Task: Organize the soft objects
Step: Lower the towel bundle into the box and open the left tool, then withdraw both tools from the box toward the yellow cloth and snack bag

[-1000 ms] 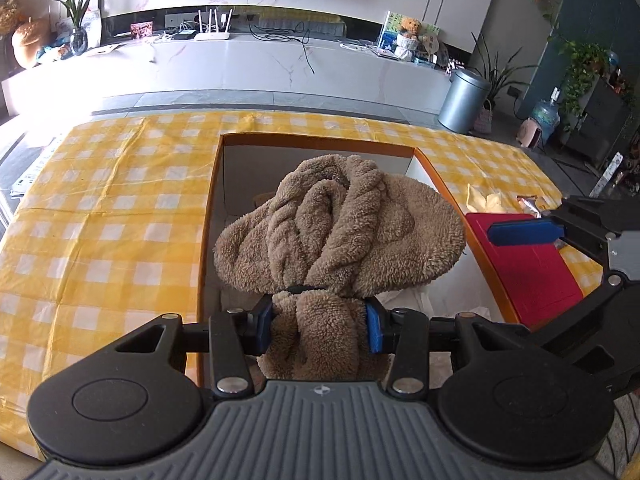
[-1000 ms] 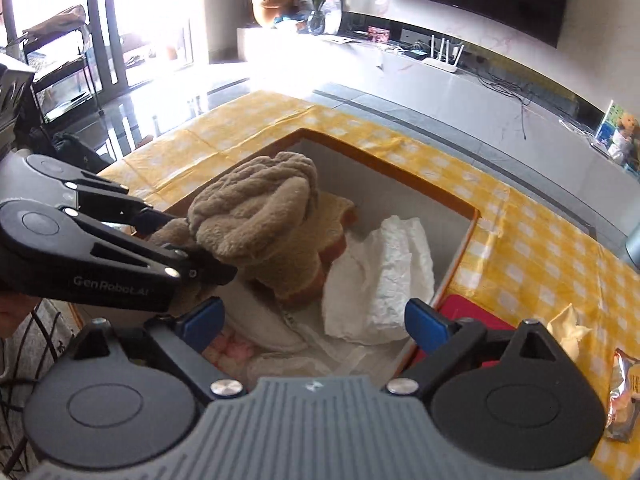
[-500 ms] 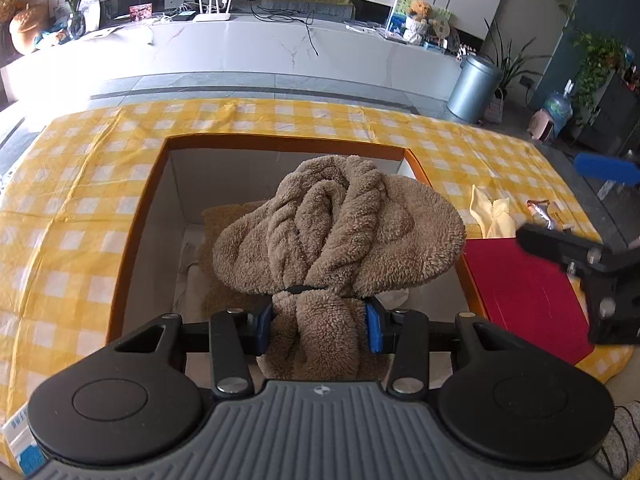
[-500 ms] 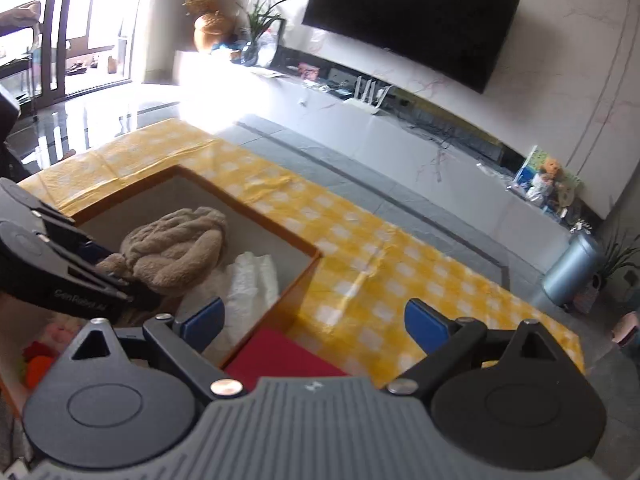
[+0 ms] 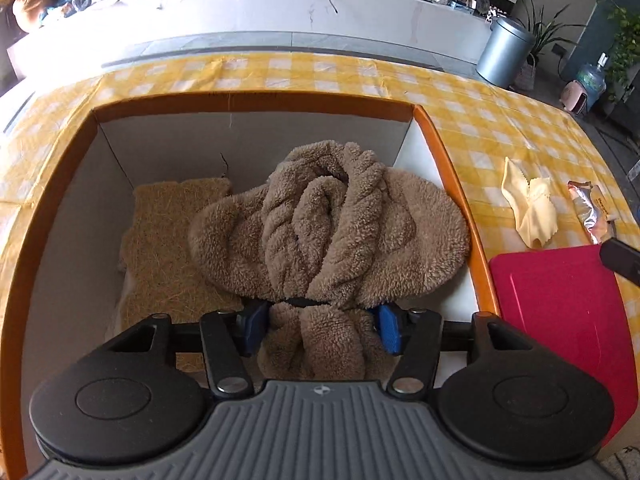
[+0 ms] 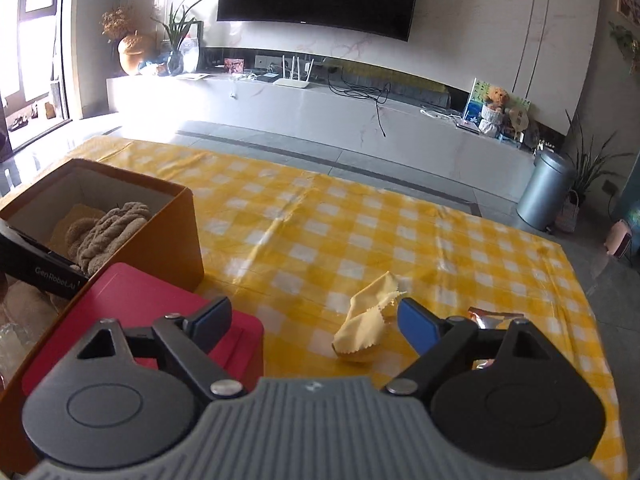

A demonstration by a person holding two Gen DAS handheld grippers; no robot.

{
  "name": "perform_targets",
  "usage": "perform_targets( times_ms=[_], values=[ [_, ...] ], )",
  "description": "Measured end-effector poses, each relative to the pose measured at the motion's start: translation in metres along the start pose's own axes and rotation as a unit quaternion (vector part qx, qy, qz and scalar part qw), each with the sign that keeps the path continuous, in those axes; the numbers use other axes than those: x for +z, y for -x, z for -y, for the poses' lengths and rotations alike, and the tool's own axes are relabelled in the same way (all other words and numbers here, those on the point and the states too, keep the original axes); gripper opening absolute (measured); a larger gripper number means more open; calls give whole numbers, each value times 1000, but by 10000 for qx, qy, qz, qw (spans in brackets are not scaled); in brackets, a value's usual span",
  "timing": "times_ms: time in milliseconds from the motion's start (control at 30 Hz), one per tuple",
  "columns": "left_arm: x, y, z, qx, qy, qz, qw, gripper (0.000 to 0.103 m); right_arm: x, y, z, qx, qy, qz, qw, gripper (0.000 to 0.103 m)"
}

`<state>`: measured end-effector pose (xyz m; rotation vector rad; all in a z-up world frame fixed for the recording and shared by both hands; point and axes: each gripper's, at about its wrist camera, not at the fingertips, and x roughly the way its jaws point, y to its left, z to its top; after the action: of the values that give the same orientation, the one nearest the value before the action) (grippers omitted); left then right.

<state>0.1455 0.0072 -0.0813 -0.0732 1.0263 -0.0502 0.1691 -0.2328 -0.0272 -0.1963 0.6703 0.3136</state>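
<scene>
The left gripper [image 5: 320,330] hangs over the orange box [image 5: 256,101], its jaws just widened, blue pads apart on either side of the brown fleece bundle [image 5: 328,236] and no longer squeezing it. The bundle sits inside the box, right of a tan mat [image 5: 168,240]. The right gripper [image 6: 316,318] is spread wide and empty above the checked tablecloth [image 6: 360,236], near a yellow cloth [image 6: 366,330] and beside the red lid [image 6: 132,316].

left gripper [image 5: 322,330] fingers opening, right gripper [image 6: 316,322] spread
</scene>
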Motion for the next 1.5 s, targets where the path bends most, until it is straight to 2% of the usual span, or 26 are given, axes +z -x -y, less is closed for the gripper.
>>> perform_targets(
  times_ms=[133, 200, 267, 300, 333, 367, 400, 433, 467, 533, 633, 733, 833, 933, 1000, 1100, 1133, 1167, 1300, 1400, 1500],
  values=[
    [-7, 25, -1, 68, -160, 247, 9995, 89, 4, 7, 11, 206, -466, 232, 9984, 89],
    [-10, 42, -4, -38, -240, 357, 9991, 89, 4, 11, 11, 313, -548, 299, 9976, 89],
    [-11, 59, -12, -200, -68, 577, 9981, 88, 3, 11, 8, 331, -531, 317, 9975, 89],
    [-13, 65, -17, -295, 53, 748, 9967, 86, 2, 9, 8, 323, -525, 290, 9977, 89],
    [-14, 68, -21, -405, 153, 960, 9944, 77, 1, 8, 7, 309, -526, 264, 9978, 89],
    [-13, 68, -22, -444, 156, 1105, 9928, 62, 1, 6, 5, 286, -525, 229, 9980, 89],
    [-12, 65, -21, -388, 84, 1138, 9927, 52, 0, 4, 4, 241, -503, 177, 9983, 89],
    [-9, 59, -17, -300, -15, 1132, 9931, 34, 0, 1, 1, 157, -441, 103, 9989, 89],
    [-8, 54, -15, -296, -63, 1124, 9932, 22, -1, -1, -2, 37, -341, 34, 9994, 89],
    [-5, 43, -13, -412, -98, 1054, 9935, 12, -3, -3, -6, -81, -175, 4, 9998, 89],
    [-7, 32, -2, -397, -287, 1010, 9937, 9, -4, -4, -2, 11, -263, -10, 9997, 89],
    [-7, 19, 7, -345, -462, 778, 9953, 9, -5, -4, 3, 38, -339, 19, 9994, 89],
    [-8, 18, 13, -314, -604, 744, 9949, 9, -4, -5, 9, 319, -510, 69, 9982, 89],
    [-8, 13, 15, -368, -693, 645, 9948, 9, -4, -6, 11, 406, -595, 86, 9974, 89],
    [-9, 14, 14, -296, -691, 692, 9948, 11, -3, -6, 11, 404, -595, 94, 9974, 89],
    [-13, 25, 21, 69, -954, 827, 9920, 30, -3, -4, 13, 427, -635, 142, 9970, 89],
    [-14, 29, 24, 171, -1049, 876, 9905, 60, -4, -3, 14, 418, -662, 146, 9968, 89],
    [-16, 34, 26, 262, -1131, 963, 9886, 80, -4, -3, 16, 400, -702, 142, 9966, 89],
    [-20, 55, 36, 533, -1398, 1324, 9798, 81, -6, -3, 24, 402, -863, 158, 9953, 89],
    [-20, 74, 40, 612, -1333, 1592, 9763, 82, -6, 2, 29, 382, -954, 252, 9944, 90],
    [-18, 97, 44, 517, -1126, 1984, 9723, 87, -4, 8, 36, 315, -1056, 361, 9933, 93]
  ],
)
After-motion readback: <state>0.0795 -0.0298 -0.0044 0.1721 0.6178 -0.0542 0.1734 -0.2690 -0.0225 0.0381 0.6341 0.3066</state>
